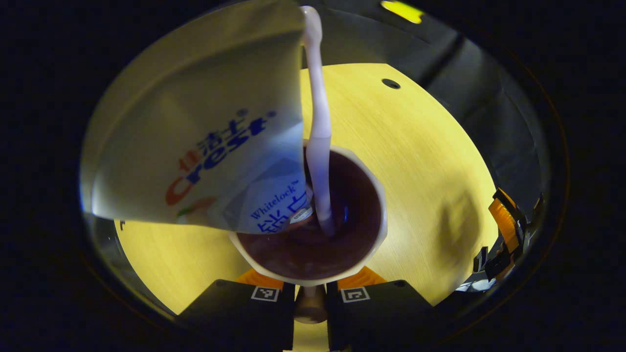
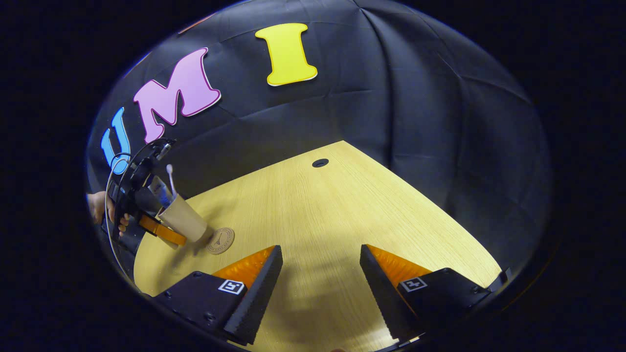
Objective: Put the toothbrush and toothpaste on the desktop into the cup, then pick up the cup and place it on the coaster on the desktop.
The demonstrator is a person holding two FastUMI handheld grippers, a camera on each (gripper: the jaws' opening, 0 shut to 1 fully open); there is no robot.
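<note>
In the left gripper view I look down into a pale cup point(image 1: 313, 244) with a dark inside. A white toothpaste tube point(image 1: 205, 137) and a pale toothbrush point(image 1: 318, 127) stand in it, leaning toward the camera. My left gripper point(image 1: 310, 288) is shut on the cup's near wall. The right gripper view shows the same cup point(image 2: 183, 222) tilted and lifted off the wooden table point(image 2: 318, 220), just left of the round coaster point(image 2: 220, 240). There my right gripper point(image 2: 320, 274) is open over bare table with nothing between its fingers.
A small dark hole point(image 2: 320, 163) sits in the table near its far edge. Black cloth walls close the booth behind and to the right. A hand point(image 2: 98, 208) holds the left gripper at the left edge. The right gripper point(image 1: 508, 234) shows at the right.
</note>
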